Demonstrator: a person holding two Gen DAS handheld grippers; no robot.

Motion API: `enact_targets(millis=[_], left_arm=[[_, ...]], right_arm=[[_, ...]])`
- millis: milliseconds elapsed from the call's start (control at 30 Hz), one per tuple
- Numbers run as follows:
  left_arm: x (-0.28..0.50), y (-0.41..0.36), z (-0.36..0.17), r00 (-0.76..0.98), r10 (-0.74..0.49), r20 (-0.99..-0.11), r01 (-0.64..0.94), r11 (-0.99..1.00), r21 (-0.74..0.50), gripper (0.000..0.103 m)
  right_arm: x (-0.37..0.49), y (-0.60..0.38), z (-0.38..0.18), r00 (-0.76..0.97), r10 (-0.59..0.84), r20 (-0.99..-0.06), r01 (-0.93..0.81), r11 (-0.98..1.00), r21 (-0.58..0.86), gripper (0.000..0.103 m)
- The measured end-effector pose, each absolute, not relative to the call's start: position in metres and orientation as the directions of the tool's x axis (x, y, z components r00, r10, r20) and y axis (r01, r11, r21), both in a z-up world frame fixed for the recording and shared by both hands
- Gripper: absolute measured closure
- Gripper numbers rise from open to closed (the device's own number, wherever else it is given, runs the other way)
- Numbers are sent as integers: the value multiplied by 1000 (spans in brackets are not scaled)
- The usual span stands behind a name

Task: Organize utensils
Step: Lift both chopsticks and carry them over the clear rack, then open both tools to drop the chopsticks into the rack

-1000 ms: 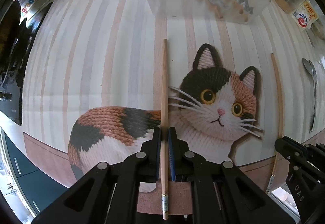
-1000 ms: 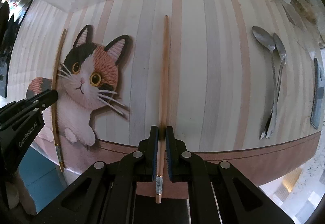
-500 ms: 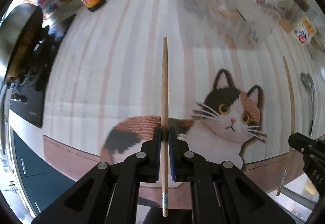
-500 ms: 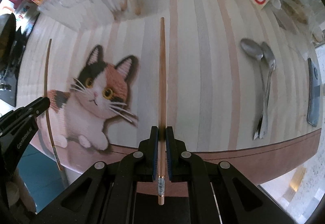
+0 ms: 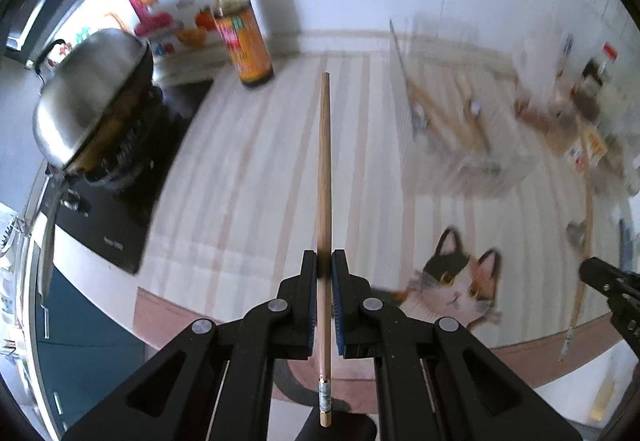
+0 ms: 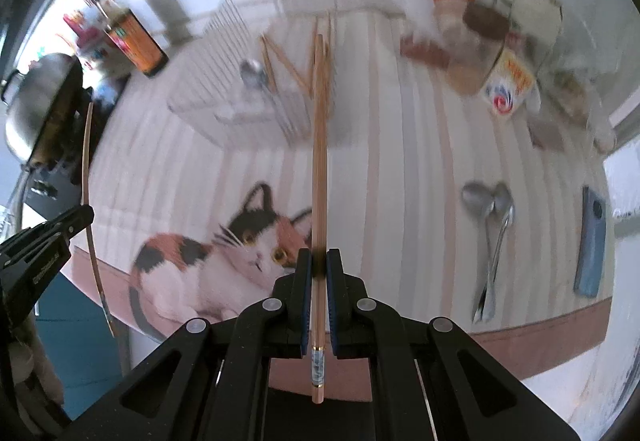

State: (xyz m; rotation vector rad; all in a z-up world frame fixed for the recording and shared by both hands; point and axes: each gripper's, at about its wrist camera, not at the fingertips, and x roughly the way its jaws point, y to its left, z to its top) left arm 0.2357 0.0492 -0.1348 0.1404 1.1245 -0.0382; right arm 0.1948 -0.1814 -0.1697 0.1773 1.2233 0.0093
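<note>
Each gripper holds one wooden chopstick well above the striped cat mat. My left gripper [image 5: 324, 261] is shut on a chopstick [image 5: 324, 169] that points away toward the back wall. My right gripper [image 6: 319, 261] is shut on a second chopstick [image 6: 319, 145], whose tip lies over the clear utensil bin [image 6: 256, 109]. That bin holds several chopsticks and a spoon; in the left wrist view the bin [image 5: 452, 129] is blurred at the right. Two spoons [image 6: 490, 241] lie together on the mat at the right. The right gripper's chopstick [image 5: 580, 269] also shows at the left view's right edge.
A steel pot [image 5: 92, 97] sits on a black stove at the left, with a sauce bottle [image 5: 244, 45] behind the mat. Jars and packets [image 6: 492, 41] crowd the back right. A blue phone [image 6: 592, 241] lies near the mat's right edge.
Both grippers have risen with their chopsticks off the mat and tilted up, so the back wall, the pot and the bin now show; the mat looks smaller.
</note>
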Motion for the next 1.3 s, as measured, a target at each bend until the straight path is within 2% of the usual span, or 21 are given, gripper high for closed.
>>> enact_targets(millis=[233, 467, 633, 900, 1300], left_arm=[[265, 29, -81, 519, -34, -854, 141, 989, 46, 98], [308, -10, -62, 520, -120, -846, 210, 978, -10, 98], [356, -32, -80, 418, -195, -887, 240, 966, -100, 98], [420, -42, -118, 285, -188, -940, 198, 971, -134, 98], [462, -46, -152, 172, -169, -970, 145, 979, -145, 96]], right_arm=[[222, -183, -135, 427, 124, -896, 82, 981, 175, 96], [271, -196, -111, 480, 150, -864, 85, 973, 217, 96], [318, -203, -114, 462, 185, -868, 83, 965, 250, 96], [390, -210, -148, 355, 263, -897, 106, 942, 318, 96], [437, -204, -189, 266, 241, -933, 111, 954, 278, 96]])
